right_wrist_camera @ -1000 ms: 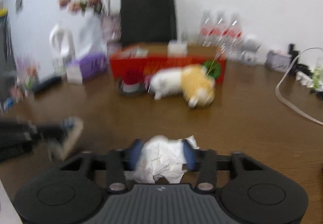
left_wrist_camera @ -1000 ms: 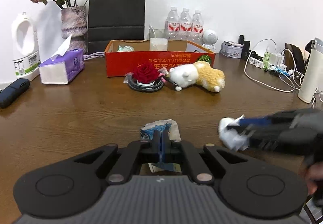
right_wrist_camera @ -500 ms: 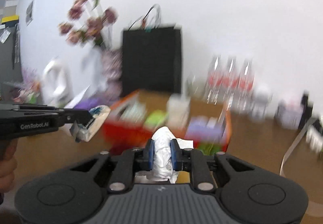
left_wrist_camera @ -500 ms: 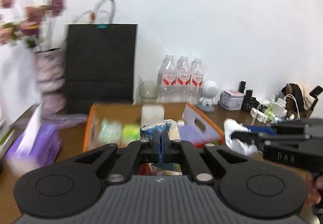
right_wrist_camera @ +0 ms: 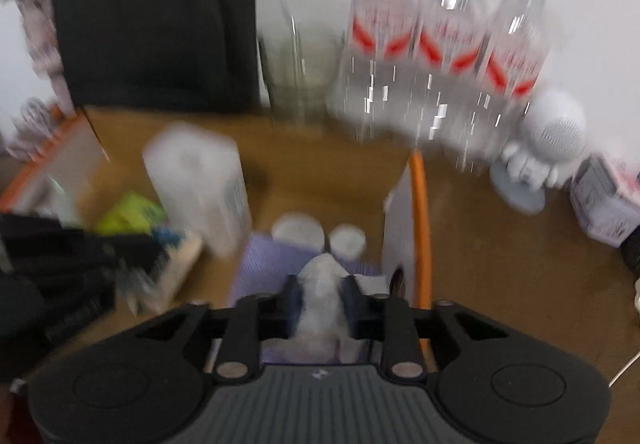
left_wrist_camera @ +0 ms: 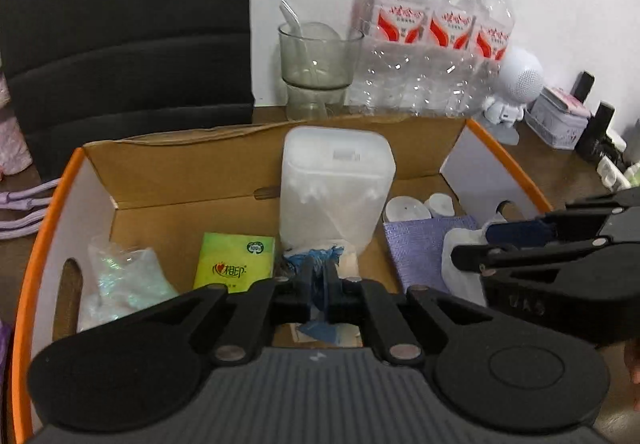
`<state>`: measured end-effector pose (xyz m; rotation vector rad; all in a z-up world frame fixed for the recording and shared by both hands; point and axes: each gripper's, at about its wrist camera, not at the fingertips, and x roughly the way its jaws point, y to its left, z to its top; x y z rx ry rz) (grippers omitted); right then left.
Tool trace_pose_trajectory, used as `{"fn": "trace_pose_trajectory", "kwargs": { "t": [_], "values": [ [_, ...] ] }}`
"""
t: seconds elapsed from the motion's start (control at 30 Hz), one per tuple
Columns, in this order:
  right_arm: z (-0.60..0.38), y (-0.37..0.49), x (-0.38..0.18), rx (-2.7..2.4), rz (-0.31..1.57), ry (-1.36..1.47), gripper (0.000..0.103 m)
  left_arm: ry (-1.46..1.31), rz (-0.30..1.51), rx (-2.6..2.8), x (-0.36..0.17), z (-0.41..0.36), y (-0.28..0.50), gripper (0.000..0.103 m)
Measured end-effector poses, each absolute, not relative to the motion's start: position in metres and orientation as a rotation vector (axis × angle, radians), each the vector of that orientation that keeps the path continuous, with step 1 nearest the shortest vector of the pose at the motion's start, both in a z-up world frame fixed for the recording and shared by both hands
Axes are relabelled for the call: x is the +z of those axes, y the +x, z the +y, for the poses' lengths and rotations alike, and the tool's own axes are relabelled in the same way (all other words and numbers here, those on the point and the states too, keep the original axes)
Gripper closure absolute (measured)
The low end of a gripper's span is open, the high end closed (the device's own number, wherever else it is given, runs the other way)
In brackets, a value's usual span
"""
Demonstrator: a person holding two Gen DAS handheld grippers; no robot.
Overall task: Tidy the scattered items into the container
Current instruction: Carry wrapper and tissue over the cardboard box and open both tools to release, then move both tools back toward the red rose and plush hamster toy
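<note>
both grippers hang over the open cardboard box [left_wrist_camera: 256, 172], whose orange rim runs from 9 o'clock round to 3 o'clock in the left wrist view. the left gripper [left_wrist_camera: 318, 284] has its jaws pressed nearly together on a crumpled blue-and-white wrapper [left_wrist_camera: 320, 264], held above the box floor at 6 o'clock of the white plastic container [left_wrist_camera: 336, 184]. the right gripper [right_wrist_camera: 320, 302] is clamped on a wad of white tissue [right_wrist_camera: 322, 296], over the purple pouch [right_wrist_camera: 272, 264] at the box's 3 o'clock end. inside the box lie a green tissue packet [left_wrist_camera: 234, 262] and a clear iridescent bag [left_wrist_camera: 120, 280] toward 9 o'clock, and two white round lids [left_wrist_camera: 404, 209] toward 2 o'clock. water bottles [left_wrist_camera: 432, 36] and a glass [left_wrist_camera: 316, 60] stand beyond at 12 o'clock.
</note>
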<state>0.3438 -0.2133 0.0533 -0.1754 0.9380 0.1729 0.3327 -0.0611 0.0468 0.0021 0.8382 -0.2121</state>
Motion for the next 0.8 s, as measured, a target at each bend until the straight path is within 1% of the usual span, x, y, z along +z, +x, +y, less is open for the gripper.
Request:
{"fn": "trace_pose_trajectory", "kwargs": {
  "t": [0.03,0.07,0.1,0.17,0.23,0.27,0.3,0.33,0.4,0.43,0.47,0.57,0.6,0.7,0.8],
  "values": [
    [-0.21,0.343,0.052,0.173,0.937,-0.192,0.064,0.0,0.83,-0.224,0.048,-0.06,0.331,0.096],
    [-0.208,0.342,0.052,0.18,0.942,-0.189,0.059,0.007,0.82,-0.235,0.051,-0.06,0.327,0.085],
    [-0.208,0.341,0.055,0.187,0.95,-0.163,0.05,0.025,0.81,-0.249,0.056,-0.06,0.323,0.073],
    [-0.212,0.334,0.065,0.191,0.957,-0.109,0.049,0.049,0.787,-0.241,0.071,-0.058,0.315,0.063],
    [-0.218,0.328,0.079,0.2,0.96,-0.047,0.045,0.045,0.783,-0.231,0.086,-0.051,0.307,0.06],
    [-0.222,0.324,0.086,0.208,0.964,-0.014,0.043,0.042,0.788,-0.213,0.094,-0.046,0.304,0.051],
    [-0.225,0.32,0.093,0.212,0.971,0.014,0.038,0.037,0.795,-0.184,0.101,-0.041,0.3,0.038],
    [-0.227,0.315,0.1,0.212,0.98,0.035,0.031,0.029,0.803,-0.152,0.107,-0.035,0.296,0.032],
    [-0.228,0.304,0.111,0.207,0.991,0.051,0.023,0.008,0.821,-0.097,0.115,-0.024,0.287,0.015],
    [-0.227,0.299,0.115,0.2,0.99,0.049,0.023,-0.001,0.829,-0.074,0.118,-0.019,0.281,0.01],
    [-0.226,0.292,0.119,0.194,0.982,0.044,0.023,-0.007,0.828,-0.053,0.12,-0.014,0.274,0.002],
    [-0.221,0.267,0.13,0.198,0.898,0.039,0.021,0.011,0.746,-0.002,0.126,-0.01,0.244,0.001],
    [-0.217,0.254,0.135,0.206,0.845,0.038,0.021,0.027,0.69,0.008,0.128,-0.01,0.231,0.0],
    [-0.205,0.209,0.143,0.219,0.627,0.0,0.012,0.053,0.478,0.021,0.132,-0.012,0.183,0.0],
    [-0.196,0.172,0.141,0.198,0.462,-0.049,0.011,0.051,0.427,0.049,0.129,-0.013,0.157,0.0]
  ]
}}
